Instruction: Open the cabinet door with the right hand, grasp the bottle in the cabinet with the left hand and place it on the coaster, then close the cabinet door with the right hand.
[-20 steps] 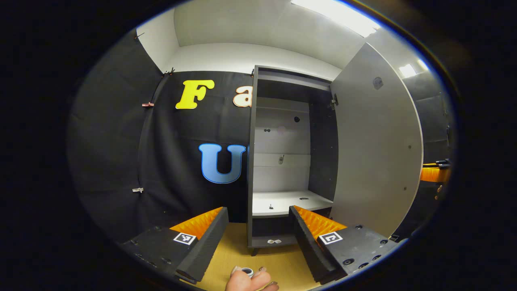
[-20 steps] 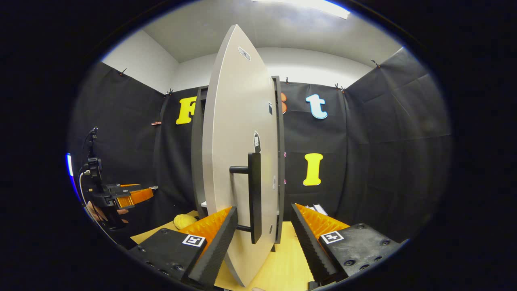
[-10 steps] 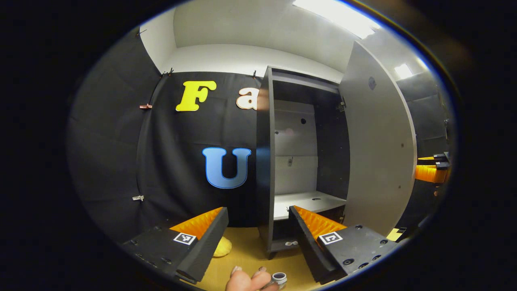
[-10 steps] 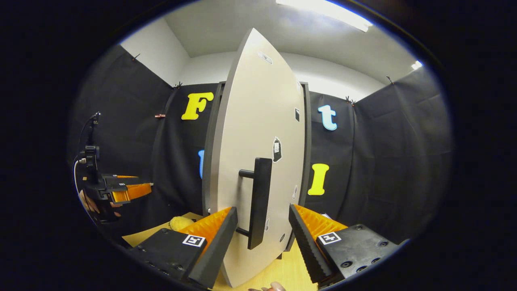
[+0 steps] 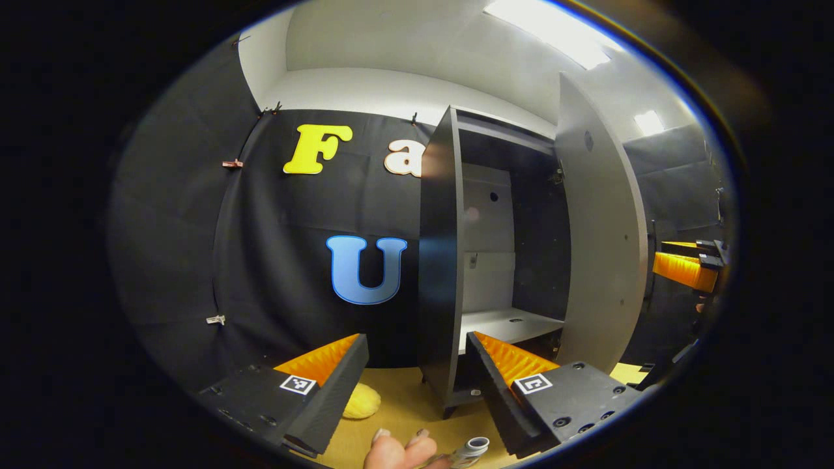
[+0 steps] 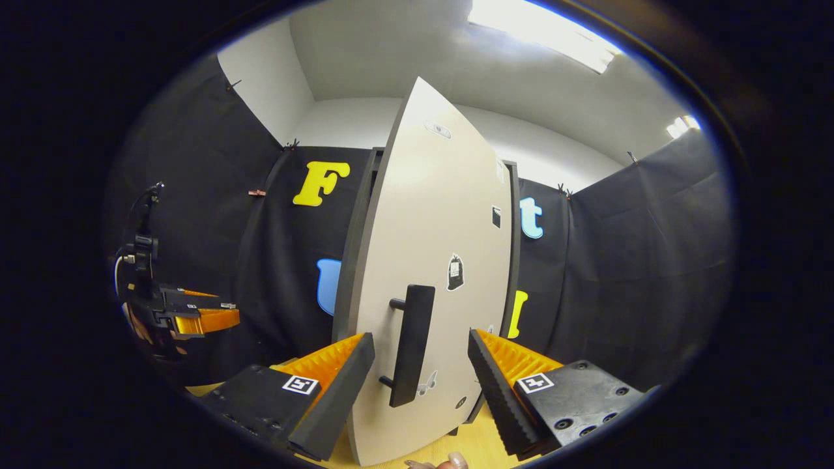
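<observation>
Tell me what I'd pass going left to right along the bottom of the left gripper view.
Yellow soft thing on the table → a hand → small bottle → cabinet door → the other hand-held gripper at the far right.

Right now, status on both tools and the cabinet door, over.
Left tool open, empty. Right tool open, straddling door handle, not clamped. Cabinet door part open, shelf bare. Bottle on table by hand.

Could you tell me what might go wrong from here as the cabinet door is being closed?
The right tool is open around the handle, not clamped, so it could slip off. The door is still ajar and may stop short of shutting. The bottle sits low by the left tool, which could knock it.
</observation>
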Available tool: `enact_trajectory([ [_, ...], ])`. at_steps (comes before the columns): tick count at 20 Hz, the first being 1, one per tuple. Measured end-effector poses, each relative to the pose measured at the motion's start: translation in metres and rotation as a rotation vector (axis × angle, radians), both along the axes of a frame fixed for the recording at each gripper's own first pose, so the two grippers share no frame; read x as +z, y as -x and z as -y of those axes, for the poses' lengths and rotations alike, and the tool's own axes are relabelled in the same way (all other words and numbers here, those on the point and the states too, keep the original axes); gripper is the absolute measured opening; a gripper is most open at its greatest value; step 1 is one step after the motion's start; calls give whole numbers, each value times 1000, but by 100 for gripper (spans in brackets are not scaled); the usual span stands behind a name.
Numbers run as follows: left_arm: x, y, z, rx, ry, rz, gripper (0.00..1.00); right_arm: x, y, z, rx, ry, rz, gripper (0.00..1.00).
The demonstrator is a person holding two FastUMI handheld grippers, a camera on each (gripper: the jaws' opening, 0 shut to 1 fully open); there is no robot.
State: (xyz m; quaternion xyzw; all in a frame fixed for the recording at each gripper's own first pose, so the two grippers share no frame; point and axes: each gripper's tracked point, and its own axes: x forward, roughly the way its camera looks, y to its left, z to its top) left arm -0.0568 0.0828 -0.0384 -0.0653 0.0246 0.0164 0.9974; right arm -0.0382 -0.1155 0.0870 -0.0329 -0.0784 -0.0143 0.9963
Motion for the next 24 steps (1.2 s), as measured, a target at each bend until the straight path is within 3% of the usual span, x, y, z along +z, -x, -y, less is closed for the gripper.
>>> enact_trajectory([
  [10,1,-7,21,-70,18,-7,94,-16,3,2,-31,5,-38,95],
  [15,20,-14,60,-106,37,18,95,-18,2,31,-56,-6,-33,97],
  [24,40,-32,136,-72,7,28,92,-31,-18,93,15,-102,-105,98],
])
